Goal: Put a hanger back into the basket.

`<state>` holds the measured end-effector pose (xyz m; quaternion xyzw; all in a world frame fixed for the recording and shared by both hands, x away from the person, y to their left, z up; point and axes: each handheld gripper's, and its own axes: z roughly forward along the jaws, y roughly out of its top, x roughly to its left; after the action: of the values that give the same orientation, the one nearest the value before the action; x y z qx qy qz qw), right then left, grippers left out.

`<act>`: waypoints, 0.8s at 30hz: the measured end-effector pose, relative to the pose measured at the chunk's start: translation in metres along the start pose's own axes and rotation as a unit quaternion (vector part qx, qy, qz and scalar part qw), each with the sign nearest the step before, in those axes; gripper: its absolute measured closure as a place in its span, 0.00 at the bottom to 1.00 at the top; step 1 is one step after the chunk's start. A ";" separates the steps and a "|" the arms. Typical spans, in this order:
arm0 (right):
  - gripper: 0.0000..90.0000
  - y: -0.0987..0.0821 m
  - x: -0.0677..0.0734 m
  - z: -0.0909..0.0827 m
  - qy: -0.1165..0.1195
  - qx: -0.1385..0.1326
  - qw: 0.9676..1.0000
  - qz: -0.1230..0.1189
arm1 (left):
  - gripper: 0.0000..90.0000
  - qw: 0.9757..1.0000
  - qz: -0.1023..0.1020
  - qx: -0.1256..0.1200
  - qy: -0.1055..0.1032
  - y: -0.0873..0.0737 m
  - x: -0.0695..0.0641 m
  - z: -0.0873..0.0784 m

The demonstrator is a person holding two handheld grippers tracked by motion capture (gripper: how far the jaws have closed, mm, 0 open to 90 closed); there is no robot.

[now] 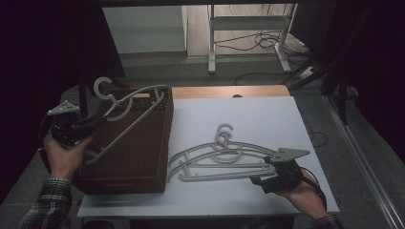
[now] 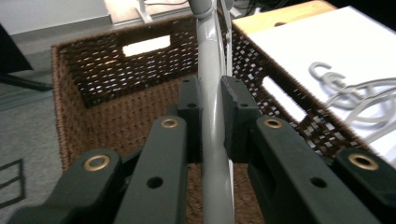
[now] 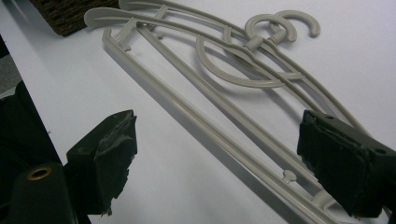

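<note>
Honestly the trick here is lowering the hanger (image 2: 211,93) slowly so its far end and hook clear the basket (image 1: 138,157) rim instead of snagging the weave. The left gripper (image 2: 211,114) has its jaws pinched tight on the hanger's bar, which runs straight out between them and over the basket's inside. The right gripper (image 3: 215,154) sits with jaws spread wide, nothing squeezed, the end of the stacked hangers (image 3: 224,79) lying on the white table (image 3: 154,182) between and beyond them.

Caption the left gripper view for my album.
Tool shut on a grey hanger above a wicker basket.
</note>
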<state>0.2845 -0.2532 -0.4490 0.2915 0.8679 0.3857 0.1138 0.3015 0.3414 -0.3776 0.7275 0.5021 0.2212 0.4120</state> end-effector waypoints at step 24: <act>0.15 -0.001 0.003 0.007 0.009 0.013 1.000 -0.014 | 0.89 0.999 -0.007 0.039 -0.001 -0.038 0.014 0.038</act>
<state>0.2845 -0.2476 -0.4546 0.2769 0.8778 0.3756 0.1078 0.3144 0.3456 -0.4318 0.7397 0.5149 0.1977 0.3856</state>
